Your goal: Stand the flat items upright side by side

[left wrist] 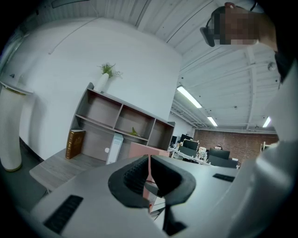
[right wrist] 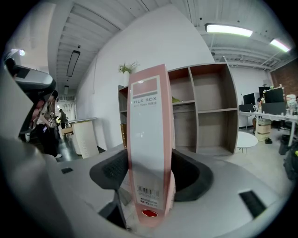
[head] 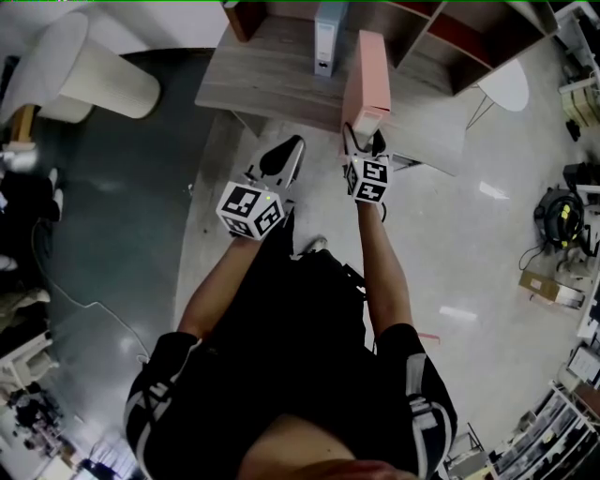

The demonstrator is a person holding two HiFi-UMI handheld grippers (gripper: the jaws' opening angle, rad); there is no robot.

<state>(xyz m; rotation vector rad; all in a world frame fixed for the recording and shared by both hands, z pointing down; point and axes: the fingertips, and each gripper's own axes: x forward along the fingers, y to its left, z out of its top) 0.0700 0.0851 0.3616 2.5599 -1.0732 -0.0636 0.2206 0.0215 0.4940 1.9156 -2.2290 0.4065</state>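
Right claw (head: 364,139) grasps the pink file box (right wrist: 148,139) upright at its 12 o'clock, near the counter (head: 272,75) edge. Left claw (head: 281,157) is clenched and empty. Gripped low, the box may tip sideways on release.

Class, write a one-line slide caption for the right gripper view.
Right tool clamps an upright pink file box before the wooden shelf unit.

Pink file box (head: 367,80) is standing upright, upper centre of the head view, and is showing its narrow spine: white label reading FILE BOX, barcode, red finger hole low down. Right gripper (head: 364,141) is clamping that spine's lower part. White file box (head: 329,37) is standing upright just to its left, apart. Brown book (head: 246,17) is standing further left.
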